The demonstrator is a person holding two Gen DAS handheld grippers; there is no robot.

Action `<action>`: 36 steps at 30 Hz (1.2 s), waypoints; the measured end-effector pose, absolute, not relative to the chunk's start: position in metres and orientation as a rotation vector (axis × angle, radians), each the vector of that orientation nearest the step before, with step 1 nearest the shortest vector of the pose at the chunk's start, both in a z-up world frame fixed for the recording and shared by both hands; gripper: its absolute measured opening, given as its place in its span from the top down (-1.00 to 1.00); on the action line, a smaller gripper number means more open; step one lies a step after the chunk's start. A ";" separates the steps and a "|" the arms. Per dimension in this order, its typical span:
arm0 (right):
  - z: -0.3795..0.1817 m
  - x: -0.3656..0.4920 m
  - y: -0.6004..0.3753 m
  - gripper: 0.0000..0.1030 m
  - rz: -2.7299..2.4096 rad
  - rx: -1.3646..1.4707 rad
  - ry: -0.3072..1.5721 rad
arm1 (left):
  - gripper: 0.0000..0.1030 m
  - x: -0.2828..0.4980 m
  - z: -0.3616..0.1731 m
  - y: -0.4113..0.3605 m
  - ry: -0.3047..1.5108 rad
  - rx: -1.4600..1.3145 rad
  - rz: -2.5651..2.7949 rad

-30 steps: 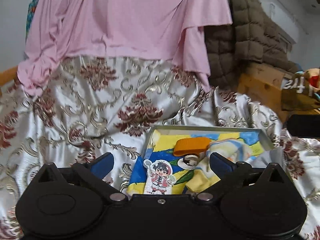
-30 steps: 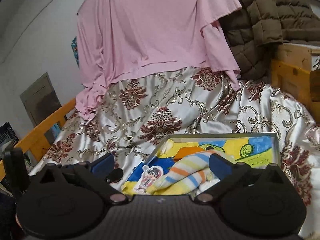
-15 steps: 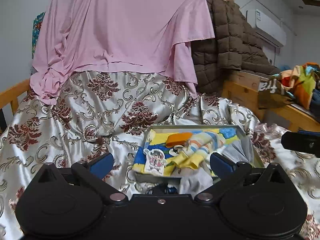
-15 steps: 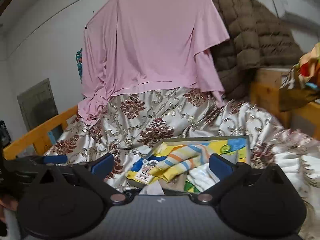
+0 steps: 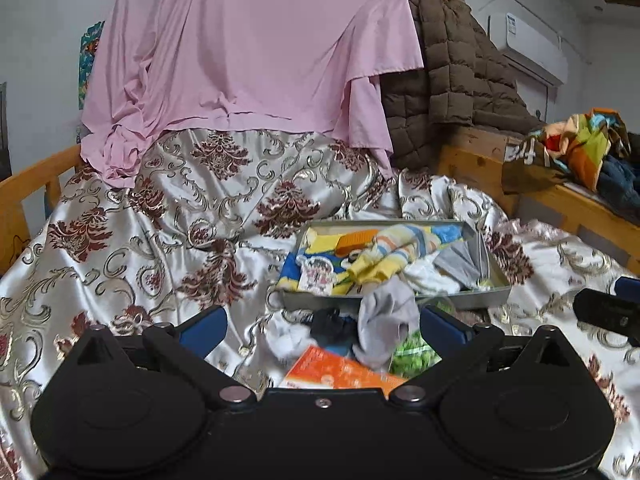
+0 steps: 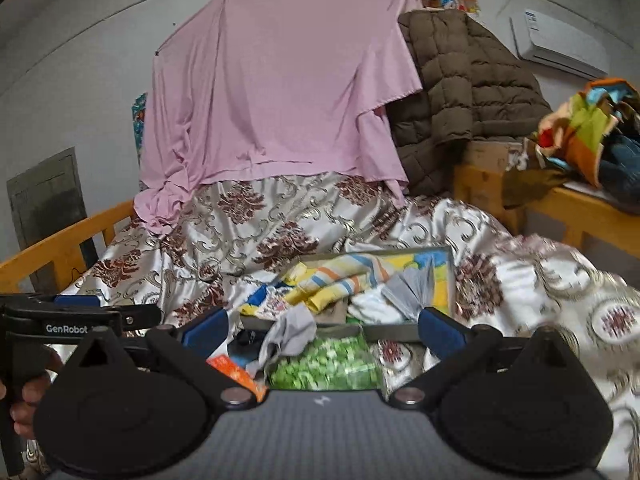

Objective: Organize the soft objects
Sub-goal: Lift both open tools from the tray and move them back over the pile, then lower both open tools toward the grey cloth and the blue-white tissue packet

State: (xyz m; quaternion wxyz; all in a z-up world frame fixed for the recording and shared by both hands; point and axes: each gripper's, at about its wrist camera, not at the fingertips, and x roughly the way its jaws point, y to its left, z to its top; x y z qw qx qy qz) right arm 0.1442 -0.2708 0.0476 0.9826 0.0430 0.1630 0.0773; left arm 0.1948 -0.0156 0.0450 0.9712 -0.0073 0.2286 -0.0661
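Left wrist view: left gripper and right gripper both hang released. The grey sock droops over the tray's near rim, limp and light; pinch its bunched middle.

Bed with wooden rails, covered in silver-and-maroon damask satin. Behind it: grey-white wall, pink sheet hung on a line. Right of the sheet: brown quilted jacket, then a wall AC unit. Wooden shelf below the AC.
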 end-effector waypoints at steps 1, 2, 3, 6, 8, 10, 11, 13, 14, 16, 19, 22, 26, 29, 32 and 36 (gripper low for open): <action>0.045 0.140 -0.272 -1.00 0.148 0.089 0.327 | -0.98 0.193 0.044 -0.015 0.464 -0.010 -0.134; 0.043 0.138 -0.272 -1.00 0.142 0.088 0.325 | -0.98 0.190 0.041 -0.014 0.466 -0.005 -0.133; 0.040 0.135 -0.272 -1.00 0.133 0.084 0.328 | -0.98 0.188 0.039 -0.014 0.469 -0.001 -0.133; 0.030 0.126 -0.272 -1.00 0.107 0.070 0.342 | -0.98 0.183 0.032 -0.012 0.483 0.010 -0.127; 0.023 0.123 -0.271 -1.00 0.098 0.064 0.355 | -0.98 0.180 0.026 -0.011 0.497 0.014 -0.124; 0.014 0.119 -0.273 -1.00 0.083 0.064 0.369 | -0.98 0.176 0.019 -0.010 0.510 0.023 -0.122; 0.010 0.118 -0.274 -1.00 0.078 0.065 0.377 | -0.98 0.175 0.015 -0.010 0.517 0.030 -0.122; 0.003 0.116 -0.275 -1.00 0.069 0.068 0.391 | -0.98 0.172 0.006 -0.010 0.532 0.045 -0.123; 0.001 0.116 -0.276 -1.00 0.068 0.073 0.396 | -0.98 0.171 0.003 -0.011 0.539 0.051 -0.123; -0.004 0.116 -0.279 -1.00 0.079 0.088 0.411 | -0.98 0.168 -0.004 -0.012 0.554 0.060 -0.125; -0.012 0.117 -0.281 -1.00 0.083 0.094 0.440 | -0.98 0.164 -0.013 -0.014 0.570 0.069 -0.136; -0.020 0.118 -0.280 -1.00 0.082 0.089 0.471 | -0.98 0.162 -0.020 -0.017 0.582 0.089 -0.152; -0.028 0.121 -0.273 -1.00 0.087 0.058 0.509 | -0.98 0.160 -0.031 -0.023 0.601 0.126 -0.170; -0.034 0.125 -0.271 -1.00 0.094 0.053 0.549 | -0.98 0.158 -0.039 -0.024 0.620 0.144 -0.180; -0.040 0.130 -0.271 -1.00 0.094 0.060 0.592 | -0.98 0.158 -0.044 -0.025 0.638 0.149 -0.180; -0.047 0.135 -0.271 -1.00 0.096 0.055 0.628 | -0.98 0.161 -0.048 -0.025 0.655 0.149 -0.180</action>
